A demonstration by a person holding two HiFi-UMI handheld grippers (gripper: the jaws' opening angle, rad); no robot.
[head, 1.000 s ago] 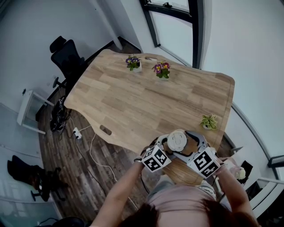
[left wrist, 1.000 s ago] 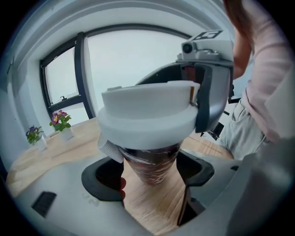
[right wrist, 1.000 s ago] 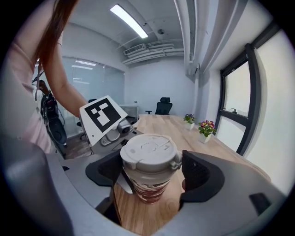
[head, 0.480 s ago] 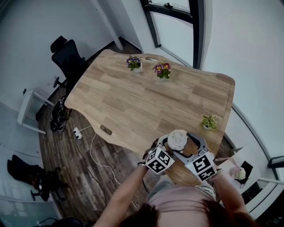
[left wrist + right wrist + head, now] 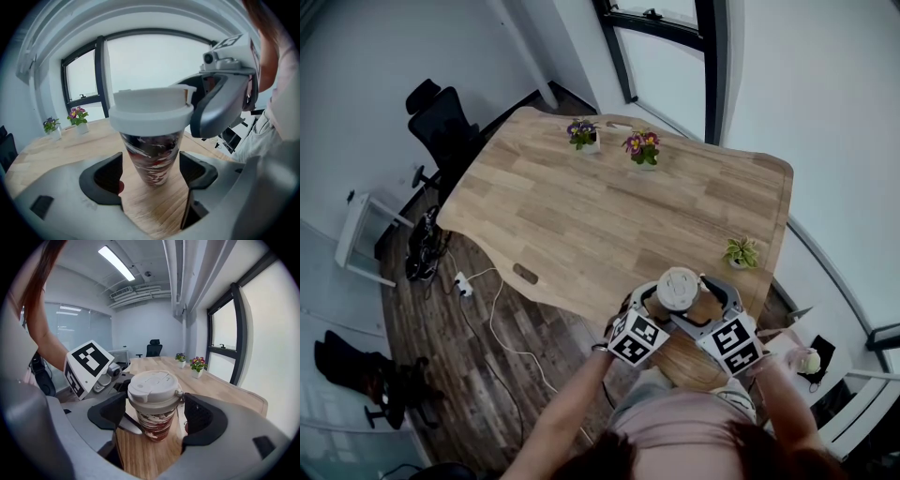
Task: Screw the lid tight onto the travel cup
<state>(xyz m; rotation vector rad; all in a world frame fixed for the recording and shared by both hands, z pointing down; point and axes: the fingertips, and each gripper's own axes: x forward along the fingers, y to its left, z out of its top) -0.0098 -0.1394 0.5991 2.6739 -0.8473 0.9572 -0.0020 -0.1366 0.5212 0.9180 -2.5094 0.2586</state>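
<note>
While the travel cup [image 5: 151, 154] stands upright at the near edge of the wooden counter [image 5: 609, 216], just in front of the person, both claws close on it from either side. The left claw [image 5: 151, 171] pinches the cup's patterned body low down, just above the counter. The right claw [image 5: 154, 414] is clamped on the white lid [image 5: 153, 386], which sits on the cup's top. Two flowering pots [image 5: 641, 148] stand at the counter's far edge, and a small green plant [image 5: 741, 253] stands at its right edge.
</note>
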